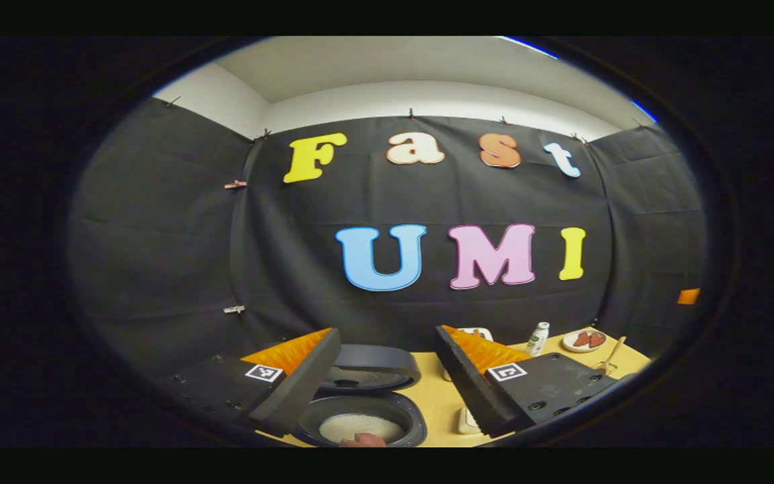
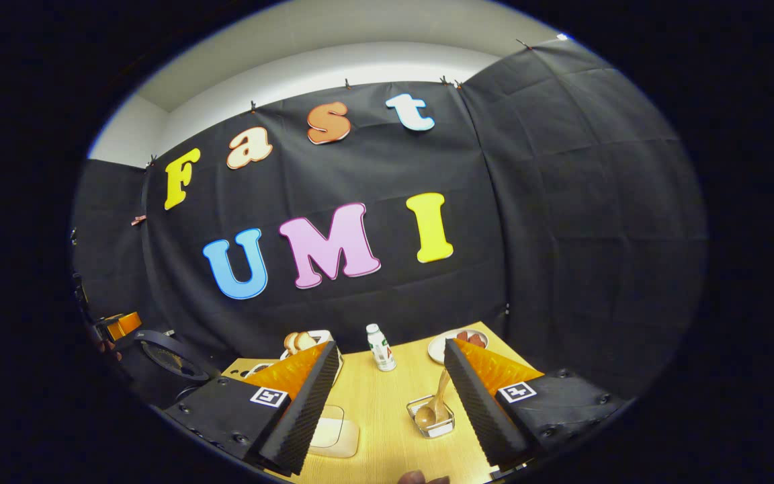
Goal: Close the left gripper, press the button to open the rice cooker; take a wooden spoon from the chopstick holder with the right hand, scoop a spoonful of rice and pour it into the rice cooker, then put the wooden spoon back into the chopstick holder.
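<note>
Black cloth walls enclose the booth on three sides, with a pale ceiling above; a light wooden counter (image 2: 387,410) carries the items.

Left claw (image 1: 387,376): fingers spread well apart, nothing between them, held above the near edge of the counter.

Rice cooker (image 1: 360,420): seen in the left gripper view, near and between the left claw's fingers. Lid (image 1: 370,366) raised and tilted back behind the pot. White rice (image 1: 360,425) lies in the bottom of the dark inner pot.

Right claw (image 2: 387,403): fingers spread apart, empty, over the counter's near part.

Wooden spoon (image 2: 435,403): in the right gripper view, bowl-end down in a small clear square holder (image 2: 431,418), handle leaning up and away to the right. Holder stands on the counter just left of the right claw's right finger, not touching it.

White flat dish (image 2: 334,433): near, beside the right claw's left finger.

Small white bottle (image 2: 380,347): upright, far middle of the counter.

Plate with reddish food (image 2: 457,344): far right, beyond the spoon.

Bread slices in a white container (image 2: 303,341): far left of the bottle.

Open cooker lid again at the far left edge of the right gripper view, with an orange part of the other claw beside it.
</note>
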A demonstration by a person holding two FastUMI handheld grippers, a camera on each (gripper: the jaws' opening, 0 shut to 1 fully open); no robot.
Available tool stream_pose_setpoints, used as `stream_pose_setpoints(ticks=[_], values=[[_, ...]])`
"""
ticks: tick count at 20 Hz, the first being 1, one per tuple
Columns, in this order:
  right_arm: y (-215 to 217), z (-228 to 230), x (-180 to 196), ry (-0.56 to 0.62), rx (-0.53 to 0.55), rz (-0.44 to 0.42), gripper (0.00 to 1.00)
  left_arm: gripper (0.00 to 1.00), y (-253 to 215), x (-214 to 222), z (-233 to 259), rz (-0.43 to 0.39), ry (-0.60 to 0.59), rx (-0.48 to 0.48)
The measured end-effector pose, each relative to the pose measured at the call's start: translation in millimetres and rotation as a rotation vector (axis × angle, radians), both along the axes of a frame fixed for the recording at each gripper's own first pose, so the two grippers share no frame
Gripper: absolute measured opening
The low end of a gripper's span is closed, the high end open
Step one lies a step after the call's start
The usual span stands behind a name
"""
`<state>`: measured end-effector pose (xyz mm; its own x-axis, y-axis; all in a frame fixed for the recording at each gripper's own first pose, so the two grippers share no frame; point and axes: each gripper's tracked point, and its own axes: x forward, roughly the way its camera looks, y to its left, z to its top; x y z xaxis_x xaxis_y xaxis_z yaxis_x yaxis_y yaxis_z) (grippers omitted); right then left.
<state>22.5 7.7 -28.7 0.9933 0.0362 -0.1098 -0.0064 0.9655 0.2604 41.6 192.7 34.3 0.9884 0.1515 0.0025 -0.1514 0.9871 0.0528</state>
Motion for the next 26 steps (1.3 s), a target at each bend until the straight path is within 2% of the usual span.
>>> stream_pose_setpoints(ticks=[3, 8, 11, 15, 20, 26], values=[[24.7, 33.5, -6.6, -0.074, -0.062, 0.011, 1.0, 0.95, 32.9, 18.2, -2.3, 0.03, 0.007, 0.002], [83.0, 83.8, -17.3, -0.195, -0.178, 0.074, 0.98, 0.95, 60.6, 49.7, -14.8, 0.029, 0.044, 0.004], [113.7, 95.5, -21.6, -0.233, -0.23, 0.117, 0.98, 0.95, 67.8, 65.0, -28.1, 0.021, 0.086, -0.007], [130.4, 93.6, -28.9, -0.231, -0.277, 0.142, 0.97, 0.97, 72.0, 72.8, -41.5, 0.021, 0.117, -0.022], [127.3, 84.8, -24.7, -0.194, -0.257, 0.134, 0.97, 0.98, 65.6, 42.7, -56.4, 0.021, 0.108, -0.018], [124.4, 74.7, -22.0, -0.145, -0.238, 0.147, 0.97, 0.99, 55.1, -6.3, -95.2, 0.027, 0.155, -0.036]])
